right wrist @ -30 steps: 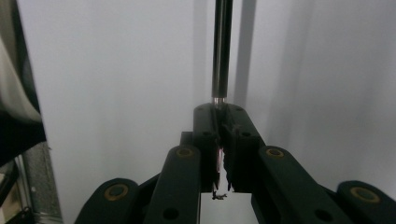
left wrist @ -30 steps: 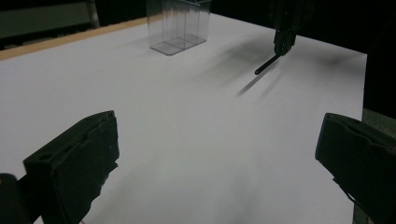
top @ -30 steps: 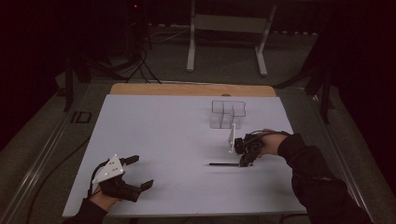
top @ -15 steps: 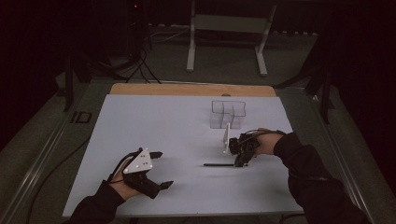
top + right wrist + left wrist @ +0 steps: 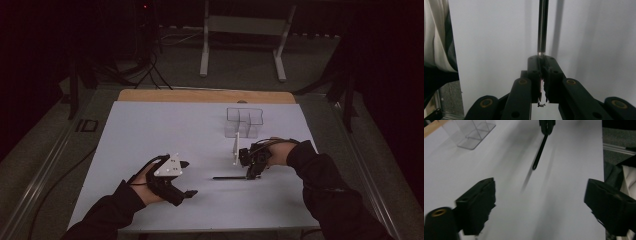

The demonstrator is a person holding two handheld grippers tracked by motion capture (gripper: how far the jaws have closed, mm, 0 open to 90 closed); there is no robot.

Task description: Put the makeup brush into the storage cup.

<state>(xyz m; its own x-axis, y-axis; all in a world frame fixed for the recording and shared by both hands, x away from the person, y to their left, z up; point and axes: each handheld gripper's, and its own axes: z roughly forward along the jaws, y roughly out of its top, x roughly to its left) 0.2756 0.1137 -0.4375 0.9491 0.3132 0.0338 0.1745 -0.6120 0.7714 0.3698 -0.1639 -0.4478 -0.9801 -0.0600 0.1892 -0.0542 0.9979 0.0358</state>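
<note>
Two grippers work over one white table [image 5: 150, 125]: the left gripper [image 5: 187, 178], jaws spread wide, and the right gripper [image 5: 248, 170], jaws closed on one thin dark rod [image 5: 229, 177]. One clear plastic organizer [image 5: 243, 121] stands farther back; at least three open compartments can be made out in it, the exact count unclear. One white stick-like piece [image 5: 235, 148] stands just beside the right gripper. Two dark sleeves come in from below
</note>
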